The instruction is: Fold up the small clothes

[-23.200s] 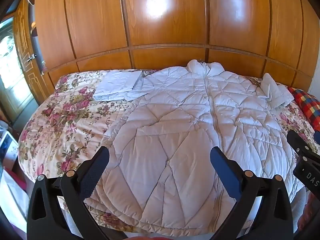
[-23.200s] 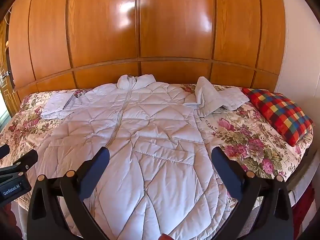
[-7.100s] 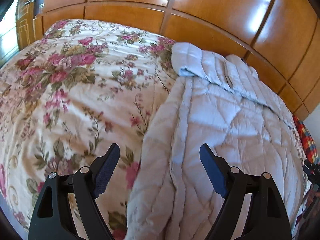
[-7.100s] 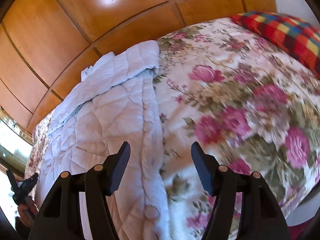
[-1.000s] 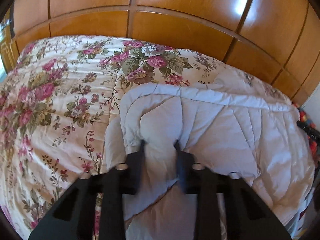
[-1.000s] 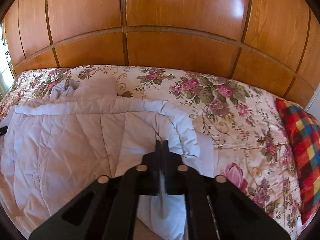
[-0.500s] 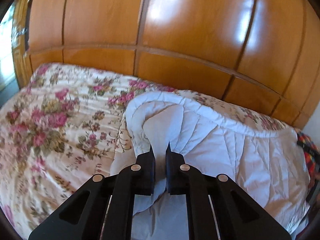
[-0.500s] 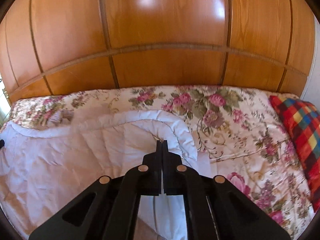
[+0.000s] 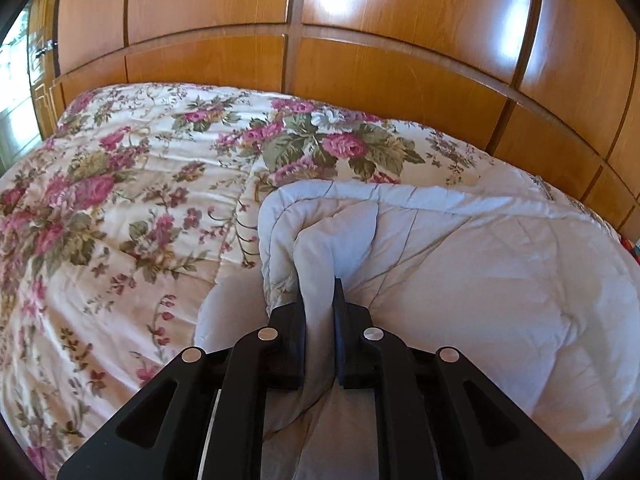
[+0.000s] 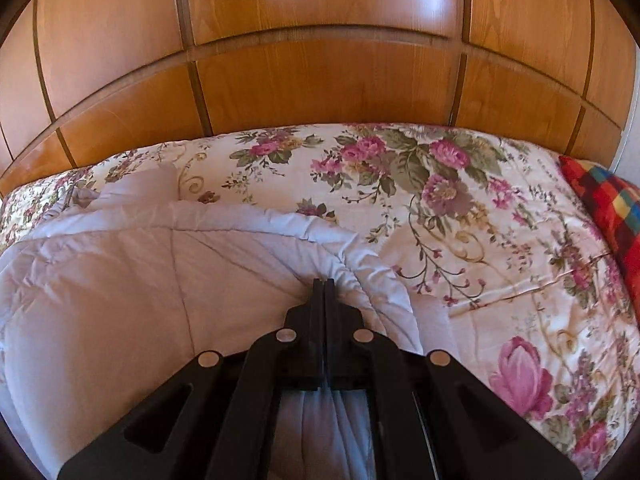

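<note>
Quilted white jacket [image 9: 480, 272] lies folded across the near part of the bed, on the floral bedspread [image 9: 120, 208]; its far folded edge runs from side to side, with bare bedspread between it and the wooden panelled wall [image 9: 360, 20]; the left claw [image 9: 318, 304] grips a bunched fold at the jacket's left corner, a thick wad of padded fabric standing between its black fingers [image 9: 290, 320], and its jaws are opening slightly with the cloth still pressed between them; in the right wrist view the same jacket [image 10: 120, 280] fills the lower left, its rounded corner curling over just beyond the right claw [image 10: 323, 284]; that claw is fully together, pinched on a thin gathered pleat of the jacket's edge, with more white fabric hanging below between its arms; a small lump of pale cloth [image 10: 148, 184], possibly part of the jacket, pokes up behind the far folded edge at the left; a red checked pillow [image 10: 612, 208] rests at the right side of the bed, well apart from the jacket; bedspread [image 10: 480, 220] shows large pink roses.
</note>
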